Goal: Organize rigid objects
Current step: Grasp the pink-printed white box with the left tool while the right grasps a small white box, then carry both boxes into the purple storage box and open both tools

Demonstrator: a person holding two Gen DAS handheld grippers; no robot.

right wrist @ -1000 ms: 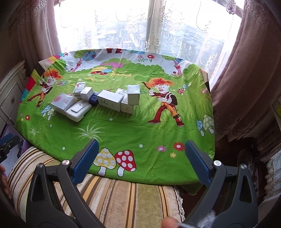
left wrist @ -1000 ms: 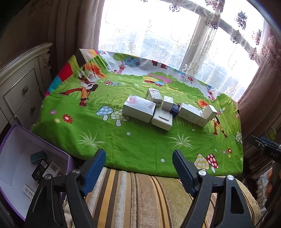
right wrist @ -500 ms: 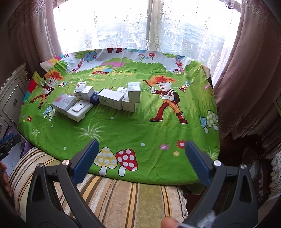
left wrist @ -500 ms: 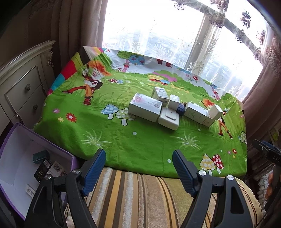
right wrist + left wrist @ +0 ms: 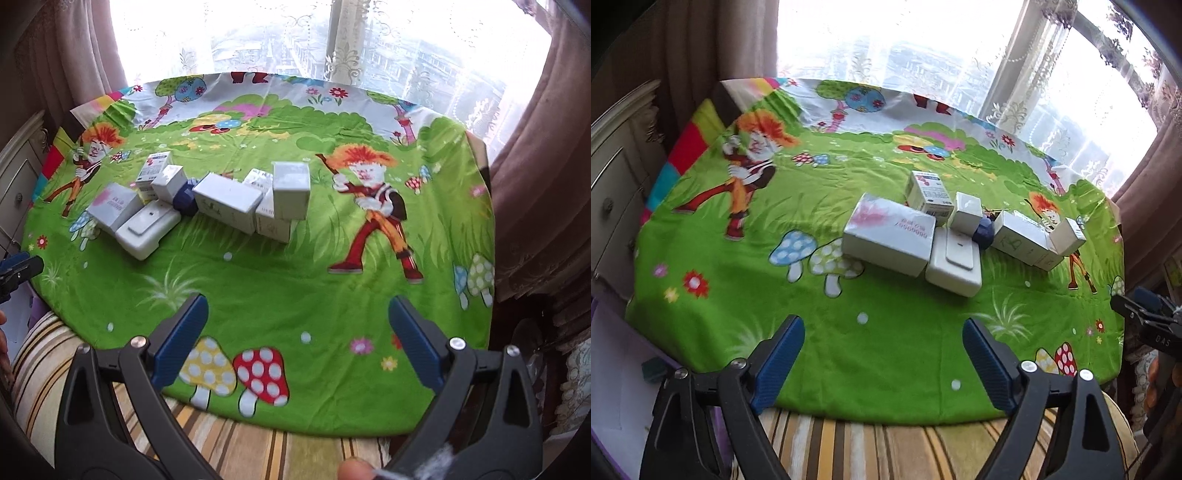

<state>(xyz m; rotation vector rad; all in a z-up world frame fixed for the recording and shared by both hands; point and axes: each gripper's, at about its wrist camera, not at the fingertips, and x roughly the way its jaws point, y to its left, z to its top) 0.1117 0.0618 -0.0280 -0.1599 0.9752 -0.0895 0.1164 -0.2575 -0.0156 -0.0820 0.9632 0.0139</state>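
Note:
Several white boxes lie in a cluster on the green cartoon cloth (image 5: 886, 350): a large box with a pink print (image 5: 888, 240), a flat white case (image 5: 955, 264), a small labelled box (image 5: 929, 192), a dark blue object (image 5: 983, 232) and a long box (image 5: 1021, 238). The cluster also shows in the right wrist view (image 5: 207, 199), with an upright box (image 5: 291, 190). My left gripper (image 5: 882, 349) is open and empty, short of the cluster. My right gripper (image 5: 297, 328) is open and empty over the cloth's near part.
A purple-rimmed box (image 5: 613, 376) with small items sits low at the left. A cream dresser (image 5: 617, 177) stands left. A striped cushion (image 5: 886, 450) lies below the cloth's near edge. Curtains (image 5: 543, 147) and a window are behind.
Both grippers have moved forward toward the cloth and the box cluster, which now looks larger. Both stay open and empty.

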